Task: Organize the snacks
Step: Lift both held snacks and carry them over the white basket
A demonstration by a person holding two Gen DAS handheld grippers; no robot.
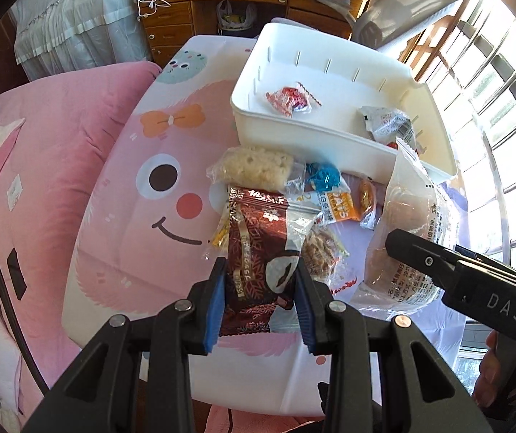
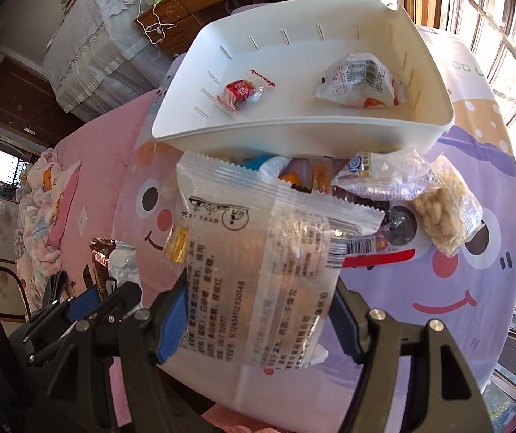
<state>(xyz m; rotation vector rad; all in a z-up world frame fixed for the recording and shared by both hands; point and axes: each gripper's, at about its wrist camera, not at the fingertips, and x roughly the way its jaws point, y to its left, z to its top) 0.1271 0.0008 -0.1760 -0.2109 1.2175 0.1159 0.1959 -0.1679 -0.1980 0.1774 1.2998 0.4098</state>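
**Both grippers loaded; two packets in the bin**

Left wrist view: the left gripper (image 1: pixel 261 297) is closed on a brown snack packet (image 1: pixel 254 252), blue pads pressed against its two long edges. The packet's long axis runs straight ahead along the fingers, its far end pointing toward the white bin (image 1: pixel 330 133). Only this view shows the packet's printed face, and beyond it a clear-wrapped puffed rice cake (image 1: pixel 254 166) lying crosswise just in front of the bin's near wall.

Right wrist view: the right gripper (image 2: pixel 261 324) is closed on a large clear packet (image 2: pixel 258 270), held across its lower part. Its long axis also runs along the fingers, serrated top edge toward the white bin (image 2: pixel 294 133). This view alone shows the whole bin floor: a red candy (image 2: pixel 241 92) at left and a white crumpled packet (image 2: pixel 361 83) at right, well apart. The left gripper (image 2: pixel 92 299) appears at lower left, only an edge of its brown packet visible.

The remaining snacks lie heaped on the cartoon tablecloth (image 1: pixel 142 216) between grippers and bin.
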